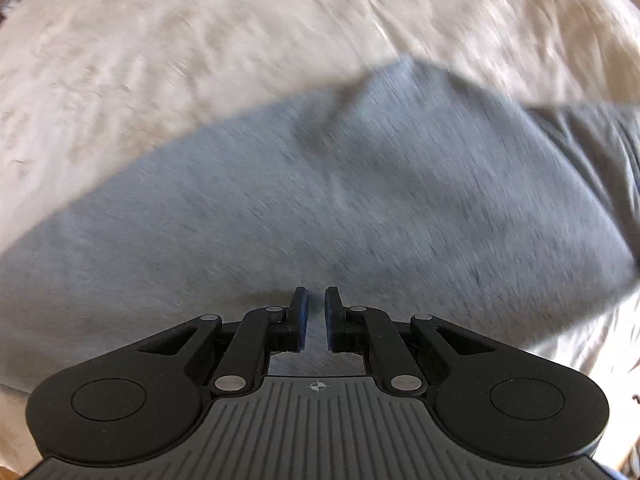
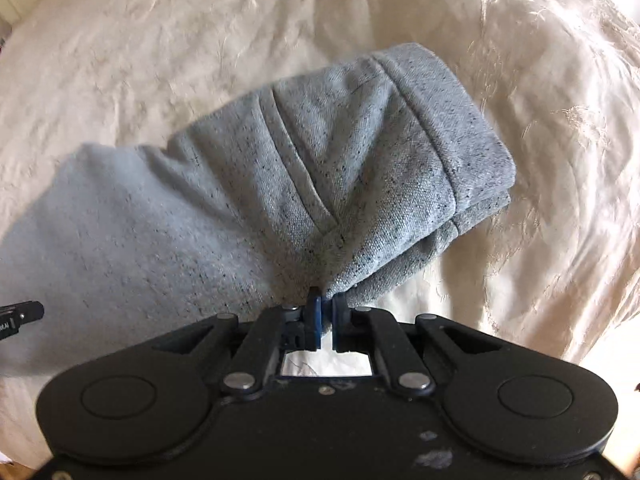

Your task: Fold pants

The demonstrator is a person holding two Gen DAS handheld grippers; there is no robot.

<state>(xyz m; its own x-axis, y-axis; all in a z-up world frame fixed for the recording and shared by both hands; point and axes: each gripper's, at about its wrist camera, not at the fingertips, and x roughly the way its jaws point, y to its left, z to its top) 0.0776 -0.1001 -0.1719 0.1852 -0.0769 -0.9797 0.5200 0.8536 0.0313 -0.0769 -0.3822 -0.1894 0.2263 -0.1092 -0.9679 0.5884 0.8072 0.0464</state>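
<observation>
Grey speckled pants (image 1: 320,184) spread over most of the left wrist view, blurred by motion, with a raised fold edge at the top. My left gripper (image 1: 316,298) points down at them. Its blue pads stand a narrow slit apart with grey cloth in the slit, so it looks shut on the pants. In the right wrist view the pants (image 2: 320,152) lie with the waistband (image 2: 452,120) to the right and a pocket seam (image 2: 296,160) in the middle. The cloth gathers into a pinch at my right gripper (image 2: 326,300), which is shut on it.
A cream, wrinkled bed cover (image 2: 160,40) lies under the pants and shows around them in both views (image 1: 160,40). A black tool part (image 2: 20,314) pokes in at the left edge of the right wrist view. Bright sunlight falls on the cover at the right.
</observation>
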